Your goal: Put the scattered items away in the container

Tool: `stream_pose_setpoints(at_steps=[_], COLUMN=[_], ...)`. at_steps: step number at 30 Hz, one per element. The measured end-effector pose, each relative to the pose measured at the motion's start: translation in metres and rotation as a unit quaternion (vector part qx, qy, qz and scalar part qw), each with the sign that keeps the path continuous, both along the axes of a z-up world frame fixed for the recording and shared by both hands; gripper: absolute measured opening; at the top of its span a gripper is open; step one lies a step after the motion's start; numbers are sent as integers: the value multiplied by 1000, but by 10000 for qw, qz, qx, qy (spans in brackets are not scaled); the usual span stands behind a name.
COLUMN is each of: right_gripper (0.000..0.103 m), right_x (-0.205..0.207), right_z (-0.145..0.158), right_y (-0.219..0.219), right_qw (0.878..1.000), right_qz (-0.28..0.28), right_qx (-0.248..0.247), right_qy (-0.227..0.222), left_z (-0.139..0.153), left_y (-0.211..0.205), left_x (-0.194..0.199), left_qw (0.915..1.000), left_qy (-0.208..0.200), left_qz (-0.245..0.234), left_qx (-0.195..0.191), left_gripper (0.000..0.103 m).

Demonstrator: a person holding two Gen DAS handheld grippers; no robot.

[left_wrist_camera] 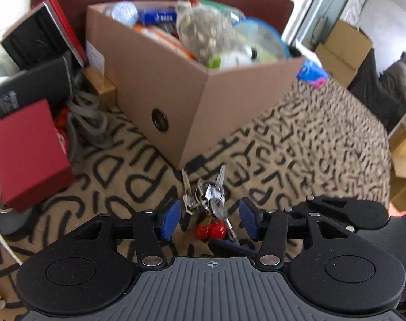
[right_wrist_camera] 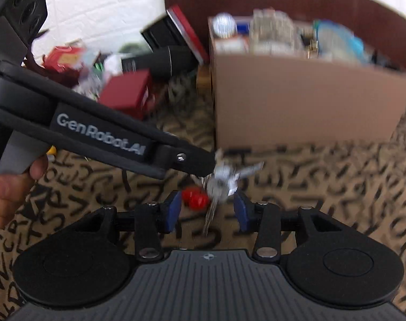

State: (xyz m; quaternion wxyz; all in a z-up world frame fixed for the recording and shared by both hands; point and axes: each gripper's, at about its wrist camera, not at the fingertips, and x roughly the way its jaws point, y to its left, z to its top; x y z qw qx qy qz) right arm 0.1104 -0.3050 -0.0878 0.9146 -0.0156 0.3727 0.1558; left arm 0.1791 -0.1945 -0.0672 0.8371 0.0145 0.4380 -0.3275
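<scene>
From the left wrist, the left claw stands open with its blue pads either side of a bunch of keys lying on the patterned table, a red charm at the near end; the pads do not touch the metal, so nothing is held. The cardboard box sits just behind the keys, already heaped to the brim. The risk here is a partial pinch: closing on one loose key or the ring alone could let the bunch swing and slip (keys splay in several directions). From the right wrist, the right claw is also open around the same keys, and the left claw's finger reaches in from the left, its tip right at the bunch. Both claws converging on one small target could collide or knock the keys aside. A later drop onto the overfull box might let them slide off the pile.
</scene>
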Motion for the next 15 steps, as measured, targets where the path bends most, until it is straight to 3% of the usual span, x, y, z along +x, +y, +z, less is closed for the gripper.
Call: stream_pose_setpoints(at_steps=[7,9,10,11,15], right_gripper=[50,56,57,58,52], right_x=[18,18,19,20,23], right_z=[-12,-14,-15,-16,-15], right_y=[3,3,3,4,9], right_qw=[9998,9997,9996,9995,9991], right_qz=[-77,-92,-79,-55,-84], right_qx=[83,38,11,-5,-101], right_qy=[-164,-233,-289,-325,-393], left_z=[-20,-20,-21,-22,-21], left_y=[-15,-19,-20,-22,-20], left_x=[7,7,7,7,6], left_qw=[9999,9996,9992,9986,9987], left_qy=[-54,-186,-233,-322,-310], left_qz=[-47,-76,-96,-102,-115], left_qx=[131,220,295,402,388], left_gripper=[68,65,58,40,41])
